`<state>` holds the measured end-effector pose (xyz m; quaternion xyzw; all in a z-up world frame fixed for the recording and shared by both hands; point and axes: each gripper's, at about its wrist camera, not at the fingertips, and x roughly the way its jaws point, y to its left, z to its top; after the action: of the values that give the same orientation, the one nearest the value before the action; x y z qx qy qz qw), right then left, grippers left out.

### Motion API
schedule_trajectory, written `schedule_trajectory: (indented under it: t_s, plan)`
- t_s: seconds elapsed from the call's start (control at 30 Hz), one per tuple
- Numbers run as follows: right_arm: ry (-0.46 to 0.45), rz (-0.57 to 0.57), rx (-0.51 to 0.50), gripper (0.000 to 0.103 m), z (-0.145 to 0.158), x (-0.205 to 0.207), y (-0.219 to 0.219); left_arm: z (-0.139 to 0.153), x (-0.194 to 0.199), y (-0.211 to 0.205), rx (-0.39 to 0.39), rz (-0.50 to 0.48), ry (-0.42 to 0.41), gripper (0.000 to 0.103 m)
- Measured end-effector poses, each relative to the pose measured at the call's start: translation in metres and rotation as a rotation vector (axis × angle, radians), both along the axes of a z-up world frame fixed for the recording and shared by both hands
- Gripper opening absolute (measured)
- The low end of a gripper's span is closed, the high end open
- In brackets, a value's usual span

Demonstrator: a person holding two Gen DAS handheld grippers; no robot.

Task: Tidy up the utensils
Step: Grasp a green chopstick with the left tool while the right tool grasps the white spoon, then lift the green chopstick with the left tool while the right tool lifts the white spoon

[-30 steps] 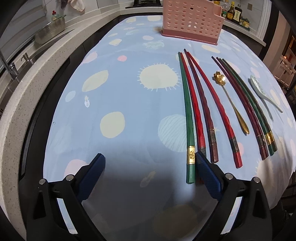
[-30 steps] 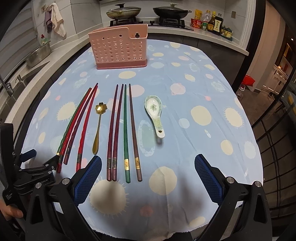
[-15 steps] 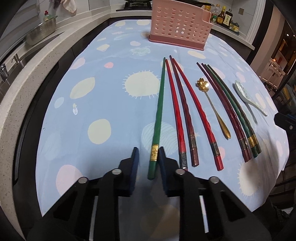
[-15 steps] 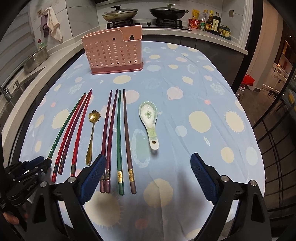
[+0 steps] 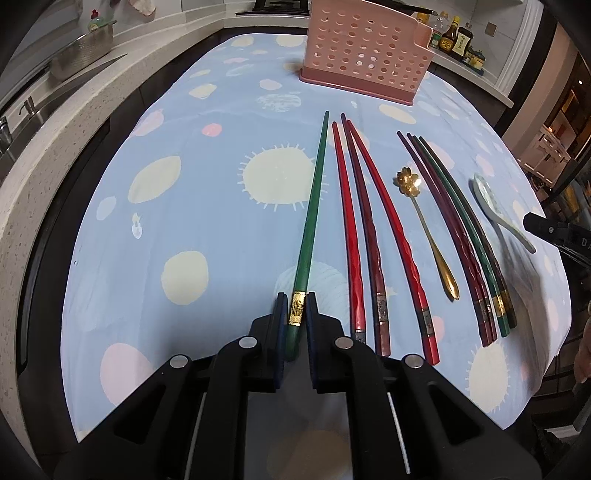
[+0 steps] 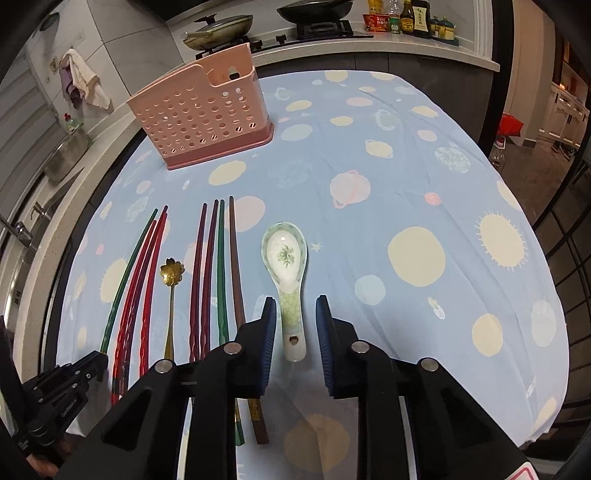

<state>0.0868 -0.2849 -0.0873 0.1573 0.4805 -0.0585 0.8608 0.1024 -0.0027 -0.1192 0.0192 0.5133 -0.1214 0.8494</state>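
My left gripper (image 5: pixel 296 295) is shut on the green chopstick (image 5: pixel 314 192) at its gold band. This chopstick lies apart from three red and maroon chopsticks (image 5: pixel 360 221) to its right. Beyond those lie a gold flower spoon (image 5: pixel 408 181), another bundle of chopsticks (image 5: pixel 454 229) and the ceramic spoon (image 5: pixel 487 195). My right gripper (image 6: pixel 295 301) straddles the ceramic spoon (image 6: pixel 284 254) at its handle. Its jaws are closing, with a gap still showing on both sides of the handle. The pink perforated utensil holder (image 6: pixel 201 114) stands upright at the far end of the blue tablecloth.
A counter with a sink and a metal colander (image 5: pixel 83 51) runs along the left. Behind the table a stove carries pans (image 6: pixel 218 27), and sauce bottles (image 6: pixel 410 16) stand beside it. The tablecloth's near edge (image 6: pixel 443 458) lies just under my grippers.
My left gripper has closed on the green chopstick and drawn it left, away from the red ones. The right gripper has moved left over the ceramic spoon and narrowed its jaws.
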Motion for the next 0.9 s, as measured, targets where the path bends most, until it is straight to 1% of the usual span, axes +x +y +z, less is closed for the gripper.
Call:
schedule_trajectory:
  t_s: [0.2, 0.4, 0.53, 0.63, 0.77, 0.9]
  plan:
    - [0.028, 0.007, 0.031, 0.012, -0.015, 0.005, -0.001, 0.0, -0.001, -0.002, 0.007, 0.003, 0.0, 0.01]
    - [0.048, 0.009, 0.06, 0.012, -0.027, 0.005, -0.003, -0.001, 0.0, -0.003, 0.016, 0.002, -0.004, 0.01]
    - [0.037, 0.011, 0.066, 0.012, -0.03, 0.003, -0.002, -0.001, -0.001, -0.004, 0.021, 0.004, -0.009, 0.01]
    - [0.047, 0.011, 0.077, 0.012, -0.036, 0.002, -0.001, -0.001, -0.002, -0.004, 0.019, 0.006, -0.012, 0.01]
    - [0.033, 0.025, 0.044, 0.011, -0.035, 0.0, 0.004, -0.002, -0.003, -0.002, 0.008, 0.01, -0.022, 0.01]
    - [0.033, 0.022, 0.061, 0.009, -0.034, -0.002, 0.003, -0.001, -0.003, -0.001, -0.001, 0.011, -0.026, 0.01]
